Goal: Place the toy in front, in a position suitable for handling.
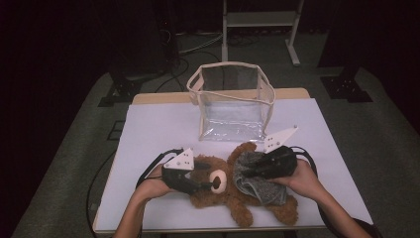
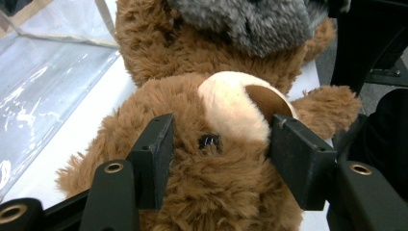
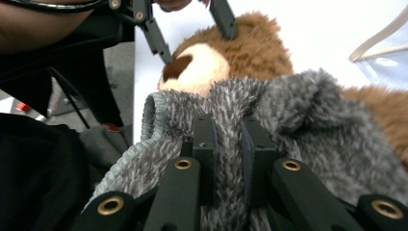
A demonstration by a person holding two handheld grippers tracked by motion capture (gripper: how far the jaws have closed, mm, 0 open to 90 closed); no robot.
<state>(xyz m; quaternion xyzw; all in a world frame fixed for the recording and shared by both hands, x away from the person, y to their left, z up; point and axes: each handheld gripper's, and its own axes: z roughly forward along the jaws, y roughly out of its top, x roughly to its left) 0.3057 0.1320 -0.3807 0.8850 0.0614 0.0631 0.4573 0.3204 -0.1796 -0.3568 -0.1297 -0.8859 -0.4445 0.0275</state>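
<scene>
Teddy bear (image 1: 225,191) lies soft and squashy on the surface (image 1: 148,134), left tongs (image 2: 219,159) clamped on its head, right tongs (image 3: 226,154) pinching its grey knit sweater (image 3: 288,130), probably stretchy, near the hem.

Bare tabletop (image 1: 148,129) left of the clear bag (image 1: 232,101) leaves passage; teddy bear (image 1: 233,196) blocks the near middle.

A teddy bear (image 1: 233,191) is laid on its back at the near edge of the table (image 1: 148,134), its head (image 1: 208,176) toward the left. A knitted garment (image 1: 257,181) is draped over its body, to the right of the head. A clear bag (image 1: 233,101) is stood upright behind the bear, toward the table's far edge.
</scene>
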